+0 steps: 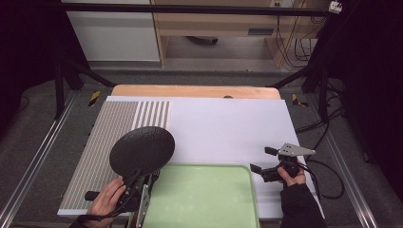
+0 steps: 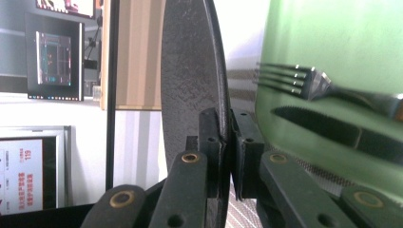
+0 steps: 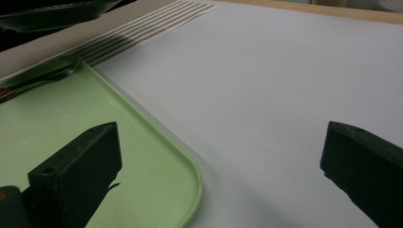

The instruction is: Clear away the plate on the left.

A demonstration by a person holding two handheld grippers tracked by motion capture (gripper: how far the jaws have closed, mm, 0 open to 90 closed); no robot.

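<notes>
Black jaws of your left claw (image 2: 227, 152) fill the foreground of the left gripper view, pressed together on the rim of the dark plate (image 2: 192, 90); the plate stands on edge between them, its textured face turned to one side. From the high view, that same plate (image 1: 142, 150) is held clear of the desk, its round face tilted toward the camera, above the striped mat (image 1: 102, 137) and just off the far left corner of the green tray (image 1: 204, 194). Your left hand (image 1: 107, 197) grips the tool beneath it. A fork (image 2: 304, 80) and a serrated knife (image 2: 332, 130) lie on the tray beyond the plate, their long axes running roughly across the left gripper view; whether they touch each other cannot be told.

Your right claw (image 1: 263, 159) hovers over the white sheet (image 1: 228, 128) just beside the tray's right rim, jaws spread wide with nothing between them, as the right gripper view confirms: the tray's rounded corner (image 3: 192, 190) sits near the left-hand jaw, bare sheet under the other.

The relation to watch is plate to tray: the tray lies to the right of and nearer you than the plate, and your left hand is much the closer one. Setting it down would likely call for tipping the plate flat first.
</notes>
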